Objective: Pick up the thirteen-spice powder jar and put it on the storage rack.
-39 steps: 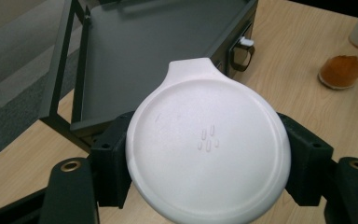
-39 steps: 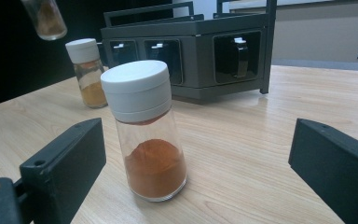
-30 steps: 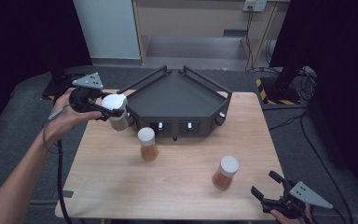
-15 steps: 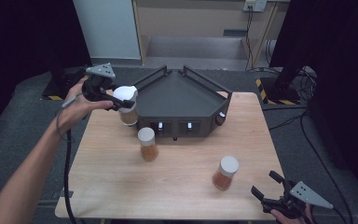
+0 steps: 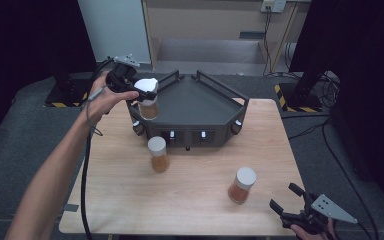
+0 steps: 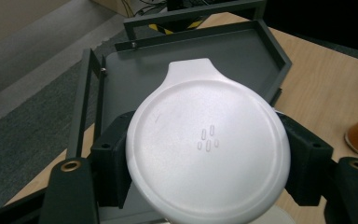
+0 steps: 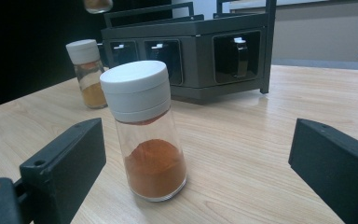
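Now, starting at your left claw: it is clamped on the white lid of a spice jar, one pad on either side of the cap, and the jar hangs below the claw over the near left corner of the dark rack. Seen along the left claw itself, the lid sits squarely between the black pads with its pour tab pointing away from you, and the rack's flat top tray lies just beyond and below it. Since the glass body is hidden under the cap from that angle, judge the clearance over the rack's rail from above, keep the jar upright, and lower it straight down once its base is past the rail, well inside the tray rather than on the edge. Hold the pinch firm until the base rests; a smooth round lid could twist in the pads if you tilt. Ahead of that claw and toward you, a second jar stands on the wooden surface in front of the rack. Farther right, a third jar waits just ahead of your right claw, which rests spread wide at the surface's near edge, its pads apart on either side of that jar without touching.
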Tool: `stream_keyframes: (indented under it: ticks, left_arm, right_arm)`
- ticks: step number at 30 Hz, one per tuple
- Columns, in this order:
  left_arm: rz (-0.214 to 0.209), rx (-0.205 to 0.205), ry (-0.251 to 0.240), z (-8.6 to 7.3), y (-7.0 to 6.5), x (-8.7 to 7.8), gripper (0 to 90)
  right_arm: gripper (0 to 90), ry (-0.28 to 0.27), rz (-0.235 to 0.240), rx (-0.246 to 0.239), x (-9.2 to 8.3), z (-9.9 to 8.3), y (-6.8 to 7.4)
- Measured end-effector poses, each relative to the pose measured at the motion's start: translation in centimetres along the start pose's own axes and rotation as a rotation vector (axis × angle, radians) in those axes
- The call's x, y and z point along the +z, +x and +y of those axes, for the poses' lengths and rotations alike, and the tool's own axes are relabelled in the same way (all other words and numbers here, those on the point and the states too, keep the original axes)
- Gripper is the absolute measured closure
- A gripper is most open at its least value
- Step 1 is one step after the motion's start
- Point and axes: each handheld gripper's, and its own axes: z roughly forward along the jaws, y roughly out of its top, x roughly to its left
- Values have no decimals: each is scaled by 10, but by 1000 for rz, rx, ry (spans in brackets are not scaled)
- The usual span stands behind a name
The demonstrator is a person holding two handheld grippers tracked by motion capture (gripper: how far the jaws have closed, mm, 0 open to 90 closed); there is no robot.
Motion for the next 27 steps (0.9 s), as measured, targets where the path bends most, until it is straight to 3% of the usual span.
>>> stream_keyframes:
  ticks: [4, 14, 16, 27]
  left_arm:
    - [36, -15, 5, 4, 0, 12, 300]
    - [103, -110, 16, 4, 11, 42, 300]
    - [122, -114, 28, 5, 12, 46, 300]
    - [144, -167, 21, 1, 18, 57, 301]
  right_arm:
    - [41, -1, 0, 3, 0, 0, 0]
    - [41, 0, -2, 6, 0, -1, -1]
    - [41, 1, -4, 7, 0, -1, -1]
    - [41, 1, -4, 12, 0, -1, -2]
